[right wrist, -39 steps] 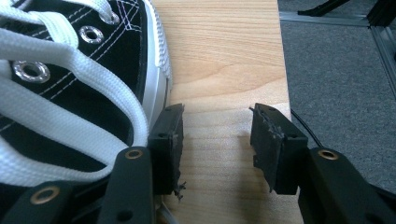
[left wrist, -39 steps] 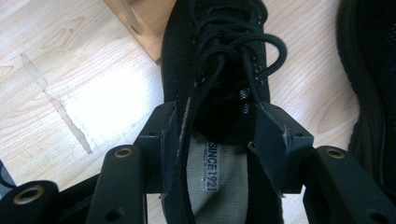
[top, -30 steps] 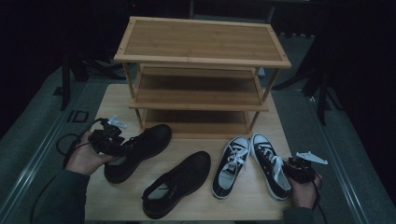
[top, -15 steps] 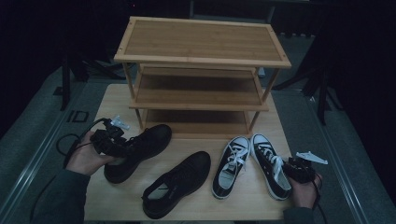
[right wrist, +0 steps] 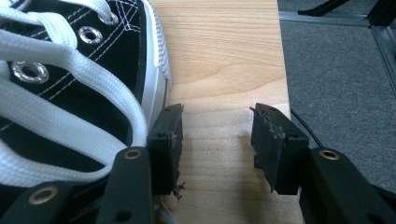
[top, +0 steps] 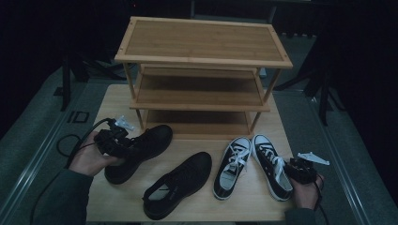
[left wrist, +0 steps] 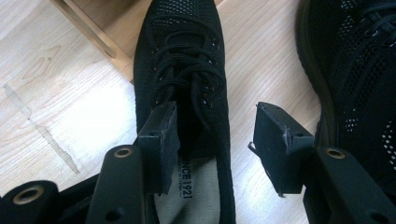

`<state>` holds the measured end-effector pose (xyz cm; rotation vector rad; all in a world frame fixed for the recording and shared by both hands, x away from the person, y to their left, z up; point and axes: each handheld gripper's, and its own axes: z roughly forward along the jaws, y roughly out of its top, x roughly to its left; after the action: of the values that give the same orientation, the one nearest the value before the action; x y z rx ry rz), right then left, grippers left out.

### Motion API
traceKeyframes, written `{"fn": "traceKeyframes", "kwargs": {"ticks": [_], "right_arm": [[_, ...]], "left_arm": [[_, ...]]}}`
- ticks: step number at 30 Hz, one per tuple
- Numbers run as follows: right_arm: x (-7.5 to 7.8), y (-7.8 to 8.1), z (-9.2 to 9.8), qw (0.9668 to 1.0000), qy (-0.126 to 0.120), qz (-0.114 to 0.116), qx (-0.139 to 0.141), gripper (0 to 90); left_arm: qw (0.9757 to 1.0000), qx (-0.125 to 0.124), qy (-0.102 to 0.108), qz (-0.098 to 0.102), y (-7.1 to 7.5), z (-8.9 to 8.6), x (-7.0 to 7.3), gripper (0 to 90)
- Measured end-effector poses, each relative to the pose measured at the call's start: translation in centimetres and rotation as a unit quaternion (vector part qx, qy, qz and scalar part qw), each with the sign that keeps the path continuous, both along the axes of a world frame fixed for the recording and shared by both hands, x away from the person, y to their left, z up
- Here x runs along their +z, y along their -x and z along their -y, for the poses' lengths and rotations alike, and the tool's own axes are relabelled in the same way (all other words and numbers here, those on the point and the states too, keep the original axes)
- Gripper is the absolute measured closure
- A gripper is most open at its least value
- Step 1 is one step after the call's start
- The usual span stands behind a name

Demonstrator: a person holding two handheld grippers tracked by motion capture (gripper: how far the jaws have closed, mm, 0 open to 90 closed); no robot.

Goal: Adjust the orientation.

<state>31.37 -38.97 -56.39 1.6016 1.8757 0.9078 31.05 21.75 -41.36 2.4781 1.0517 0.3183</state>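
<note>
Barely anything's moved since a second ago: our left gripper (top: pixel 123 143) still hovers over the heel of the far-left black mesh shoe (top: pixel 141 151), jaws spread, one inside the opening and one outside. Our right gripper (top: pixel 294 168) has drifted slightly, jaws apart beside the right canvas sneaker (top: pixel 271 165), grasping nothing. We count four shoes on the wooden counter (top: pixel 112 101): two black mesh lace-ups, second one (top: pixel 177 183) nearer us, and two black canvas sneakers, other one (top: pixel 232 166), with white laces. One three-tier bamboo shoe rack (top: pixel 202 43) stands behind.
</note>
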Motion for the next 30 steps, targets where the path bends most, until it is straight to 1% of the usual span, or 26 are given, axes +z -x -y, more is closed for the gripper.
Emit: {"fn": "traceKeyframes", "kwargs": {"ticks": [3, 4, 6, 9, 14, 16, 21, 23, 26, 30], "right_arm": [[0.0, 0.0, 0.0, 1.0000, 0.000, 0.000, 0.000, 52.9], [0.0, 0.0, 0.0, 1.0000, 0.000, 0.000, 0.000, 52.9], [0.0, 0.0, 0.0, 1.0000, 0.000, 0.000, 0.000, 52.9], [0.0, 0.0, 0.0, 1.0000, 0.000, 0.000, 0.001, 52.9], [0.0, 0.0, 0.0, 1.0000, 0.000, 0.000, 0.001, 52.9], [0.0, 0.0, 0.0, 1.0000, 0.000, 0.000, 0.001, 52.9], [0.0, 0.0, 0.0, 1.0000, 0.000, 0.000, 0.001, 52.9], [0.0, 0.0, 0.0, 1.0000, 0.000, 0.000, 0.001, 52.9], [0.0, 0.0, 0.0, 1.0000, -0.001, 0.000, 0.001, 52.8], [0.0, 0.0, 0.0, 1.0000, -0.001, 0.000, 0.001, 52.8]], "left_arm": [[1.0000, -0.002, 0.000, 0.000, 0.1, 0.2, -0.1, 50.2], [1.0000, -0.008, -0.002, 0.001, 0.2, 0.4, -0.1, 50.2], [0.9999, -0.010, -0.005, 0.006, 0.4, 0.7, -0.1, 50.5], [0.9998, -0.016, 0.000, 0.009, 0.6, 1.1, 0.1, 51.0], [0.9996, -0.026, -0.003, 0.010, 0.9, 1.8, 0.3, 51.6], [0.9994, -0.034, -0.003, 0.010, 1.2, 2.2, 0.4, 52.1], [0.9991, -0.042, -0.005, 0.007, 1.4, 2.9, 0.3, 52.6], [0.9991, -0.043, -0.004, 0.008, 1.5, 3.1, 0.1, 52.4], [0.9989, -0.046, -0.001, 0.003, 1.5, 3.6, -0.1, 52.1], [0.9984, -0.056, -0.006, -0.002, 1.5, 4.3, -0.4, 51.9]]}}
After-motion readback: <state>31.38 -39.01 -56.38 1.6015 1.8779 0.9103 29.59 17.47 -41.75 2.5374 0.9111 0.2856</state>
